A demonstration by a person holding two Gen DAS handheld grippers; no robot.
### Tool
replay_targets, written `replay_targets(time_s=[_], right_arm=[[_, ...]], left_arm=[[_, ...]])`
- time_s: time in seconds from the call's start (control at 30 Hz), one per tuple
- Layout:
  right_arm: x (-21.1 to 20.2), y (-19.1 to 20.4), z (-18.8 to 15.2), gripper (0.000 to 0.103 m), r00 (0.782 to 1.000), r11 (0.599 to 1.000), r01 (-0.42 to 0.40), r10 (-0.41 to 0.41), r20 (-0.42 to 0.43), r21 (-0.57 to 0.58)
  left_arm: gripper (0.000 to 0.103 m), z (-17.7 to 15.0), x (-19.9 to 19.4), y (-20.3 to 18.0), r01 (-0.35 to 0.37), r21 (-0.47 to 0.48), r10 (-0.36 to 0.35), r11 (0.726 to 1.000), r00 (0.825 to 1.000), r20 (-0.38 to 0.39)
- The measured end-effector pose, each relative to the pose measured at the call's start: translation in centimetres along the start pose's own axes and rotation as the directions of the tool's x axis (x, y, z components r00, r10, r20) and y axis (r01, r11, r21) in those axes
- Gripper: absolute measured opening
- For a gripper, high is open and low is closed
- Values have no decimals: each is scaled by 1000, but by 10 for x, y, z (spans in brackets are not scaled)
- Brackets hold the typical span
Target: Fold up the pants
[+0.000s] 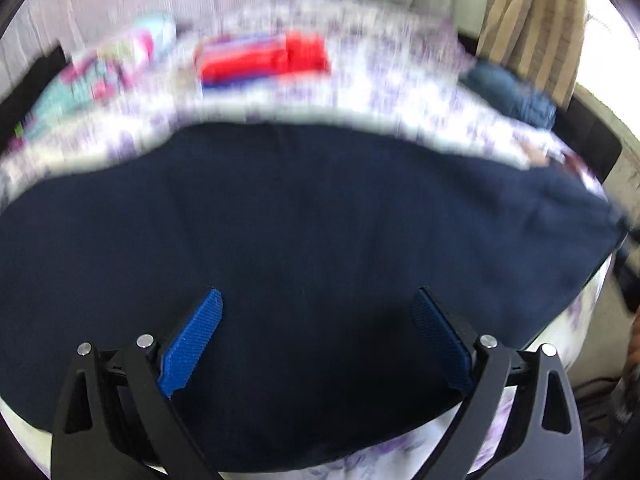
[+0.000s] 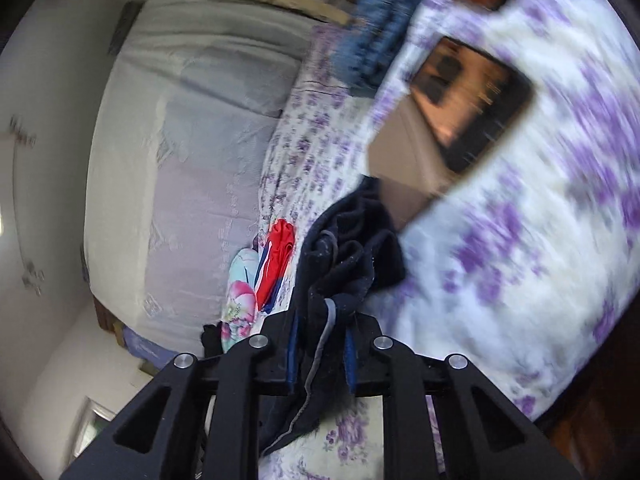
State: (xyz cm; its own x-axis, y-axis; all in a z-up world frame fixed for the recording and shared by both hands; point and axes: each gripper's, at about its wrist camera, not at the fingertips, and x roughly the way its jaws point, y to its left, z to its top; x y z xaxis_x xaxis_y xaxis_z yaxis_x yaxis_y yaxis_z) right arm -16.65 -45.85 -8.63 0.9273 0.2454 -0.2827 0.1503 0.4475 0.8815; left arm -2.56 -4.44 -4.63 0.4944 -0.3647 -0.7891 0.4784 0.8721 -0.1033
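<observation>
The navy pants (image 1: 304, 224) lie spread flat across a white sheet with purple flowers (image 1: 400, 92). My left gripper (image 1: 316, 300) is open, its blue pads (image 1: 192, 344) wide apart just above the navy cloth, holding nothing. My right gripper (image 2: 320, 344) is shut on a bunched end of the navy pants (image 2: 340, 264), with a grey cord or trim hanging between the pads, lifted over the flowered sheet (image 2: 520, 260). The view is blurred by motion.
Folded red and blue clothes (image 1: 264, 60) and a pink-and-teal floral piece (image 1: 100, 76) lie at the far side of the bed. Blue jeans (image 1: 508, 92) sit at the far right. A dark phone (image 2: 472, 104) lies on the sheet. A grey mattress (image 2: 180, 160) stands beyond.
</observation>
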Motion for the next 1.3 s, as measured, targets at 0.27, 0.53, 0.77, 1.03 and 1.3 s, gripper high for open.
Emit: replay_targets(time_s=[0.27, 0.53, 0.77, 1.03, 1.3], right_arm=[[18, 111, 2, 17, 998, 911, 57, -53, 21, -408], [144, 266, -110, 17, 945, 415, -158, -198, -259, -896], [217, 247, -269, 17, 774, 109, -416, -480, -414, -903], [214, 245, -279, 26, 762, 40, -420, -526, -376, -907], [175, 256, -176, 53, 629, 534, -551, -240, -740, -641]], left_arm=[[94, -18, -41, 50, 45, -125, -31, 991, 993, 116], [94, -43, -99, 160, 14, -377, 72, 926, 975, 212], [94, -84, -125, 228, -54, -543, 193, 838, 960, 202], [94, -100, -121, 247, -21, -590, 176, 807, 963, 206], [94, -72, -112, 211, 69, -471, 50, 879, 971, 234]])
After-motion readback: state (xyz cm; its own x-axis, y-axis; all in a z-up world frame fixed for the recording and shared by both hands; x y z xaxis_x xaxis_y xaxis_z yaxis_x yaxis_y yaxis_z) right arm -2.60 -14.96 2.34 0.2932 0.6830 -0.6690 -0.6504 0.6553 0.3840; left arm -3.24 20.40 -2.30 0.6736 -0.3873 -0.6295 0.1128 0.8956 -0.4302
